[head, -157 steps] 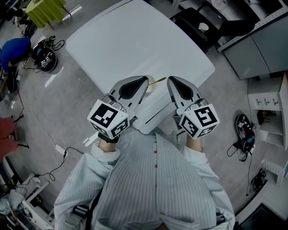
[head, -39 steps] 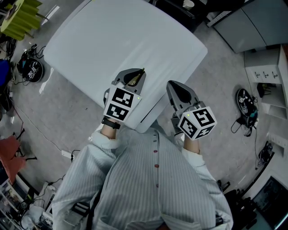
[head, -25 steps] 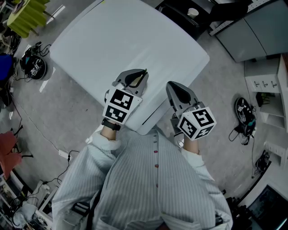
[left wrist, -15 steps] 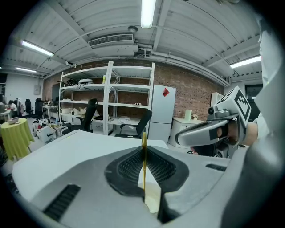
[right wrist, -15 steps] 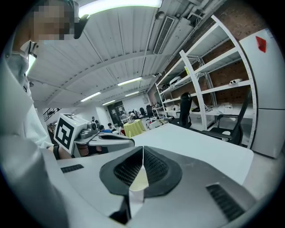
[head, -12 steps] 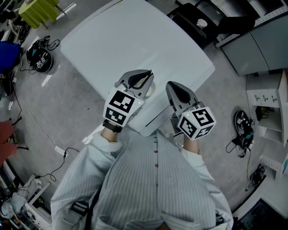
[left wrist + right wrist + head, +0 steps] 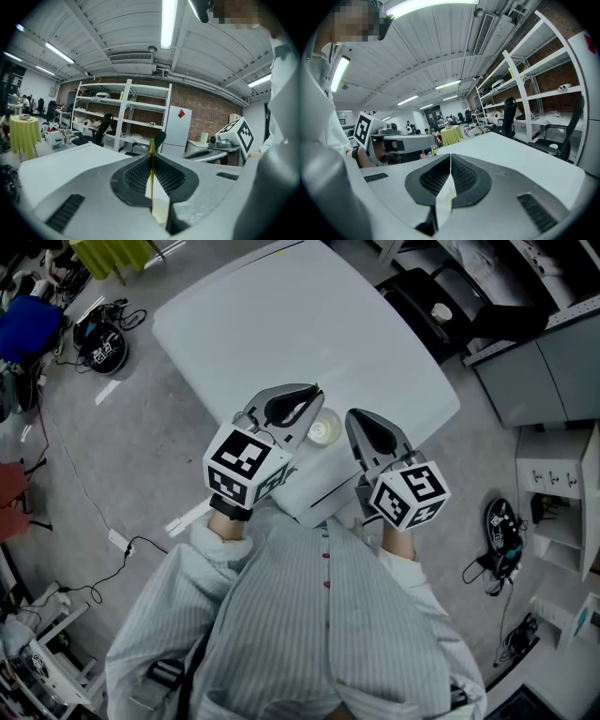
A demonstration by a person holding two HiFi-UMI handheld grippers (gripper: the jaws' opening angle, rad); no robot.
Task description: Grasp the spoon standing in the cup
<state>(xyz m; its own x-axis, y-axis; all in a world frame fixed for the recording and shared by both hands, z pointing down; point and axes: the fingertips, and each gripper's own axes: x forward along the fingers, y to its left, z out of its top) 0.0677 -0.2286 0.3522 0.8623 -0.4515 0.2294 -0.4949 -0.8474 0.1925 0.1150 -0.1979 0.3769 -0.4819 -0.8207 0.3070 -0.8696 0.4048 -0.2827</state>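
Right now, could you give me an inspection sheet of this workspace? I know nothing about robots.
Surface: white table.
Job's things: pale cup near the table's near edge; thin golden spoon.
Clutter: nothing seen on the table.
Grippers: left gripper shut on the spoon's handle; right gripper shut, empty.
Cables: power strip with cable on the floor, left of the table.
Surroundings: shelving, yellow-draped table, office chair.
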